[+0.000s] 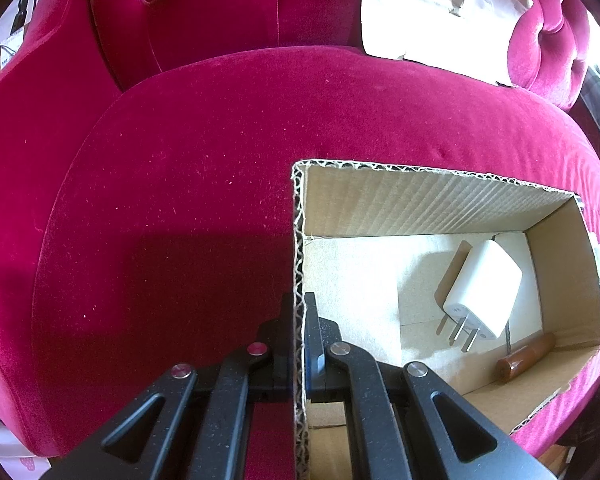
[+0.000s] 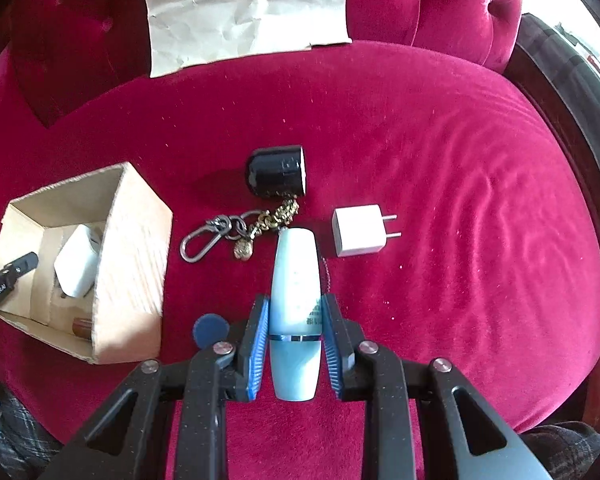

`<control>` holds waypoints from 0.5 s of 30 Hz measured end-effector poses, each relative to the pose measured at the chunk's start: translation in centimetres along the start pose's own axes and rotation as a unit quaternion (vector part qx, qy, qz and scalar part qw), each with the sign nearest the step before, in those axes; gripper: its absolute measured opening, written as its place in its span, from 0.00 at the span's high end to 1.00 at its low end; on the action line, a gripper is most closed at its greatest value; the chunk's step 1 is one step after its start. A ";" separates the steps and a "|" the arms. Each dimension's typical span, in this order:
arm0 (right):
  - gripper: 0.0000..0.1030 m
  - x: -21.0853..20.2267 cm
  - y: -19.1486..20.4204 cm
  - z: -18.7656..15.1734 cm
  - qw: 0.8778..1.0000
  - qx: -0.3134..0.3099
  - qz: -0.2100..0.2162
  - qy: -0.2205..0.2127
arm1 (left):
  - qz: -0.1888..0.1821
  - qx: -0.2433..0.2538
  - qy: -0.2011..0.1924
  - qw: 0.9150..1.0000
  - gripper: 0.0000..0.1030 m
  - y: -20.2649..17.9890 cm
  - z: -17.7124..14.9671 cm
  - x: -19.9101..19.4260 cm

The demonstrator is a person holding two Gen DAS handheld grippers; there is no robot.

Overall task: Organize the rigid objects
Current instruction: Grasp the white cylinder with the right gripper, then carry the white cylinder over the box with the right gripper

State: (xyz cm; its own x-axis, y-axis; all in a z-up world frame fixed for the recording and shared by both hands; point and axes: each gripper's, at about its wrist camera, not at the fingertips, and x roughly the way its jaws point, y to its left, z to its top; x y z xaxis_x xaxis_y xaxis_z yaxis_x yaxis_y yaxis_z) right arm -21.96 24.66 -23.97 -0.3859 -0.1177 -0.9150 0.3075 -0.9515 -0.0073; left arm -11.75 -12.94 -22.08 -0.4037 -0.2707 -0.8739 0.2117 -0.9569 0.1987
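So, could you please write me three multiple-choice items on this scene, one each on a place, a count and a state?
1. Where does the open cardboard box sit?
A. on the red velvet seat
B. on a wooden shelf
C. on a tiled floor

2. How many white plug adapters show in the right wrist view?
A. one
B. two
C. four

3. What is the right gripper doing?
A. standing wide open over nothing
B. closed on the pale blue bottle
C. holding a keyring

Answers: 1 A, red velvet seat surrounds the box. 2 B, one in the box, one on the seat. 3 B, both pads press the bottle.
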 end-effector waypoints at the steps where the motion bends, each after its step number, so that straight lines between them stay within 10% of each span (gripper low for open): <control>1: 0.74 -0.3 0.0 0.2 1.000 0.000 0.000 -0.002 | 0.000 0.000 0.000 1.000 0.98 0.3 -0.1 0.0; 15: 0.74 -3.7 3.3 1.6 1.000 -0.009 0.012 -0.022 | -0.002 -0.004 0.001 1.000 0.98 3.8 -0.8 -0.4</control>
State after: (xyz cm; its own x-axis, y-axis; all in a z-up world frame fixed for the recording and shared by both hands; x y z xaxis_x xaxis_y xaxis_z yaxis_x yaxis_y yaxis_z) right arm -20.92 21.46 -19.92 -0.4151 -0.1538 -0.8967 0.3329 -0.9429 0.0076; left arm -10.04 -16.36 -21.34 -0.4031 -0.2675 -0.8752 0.2175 -0.9569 0.1923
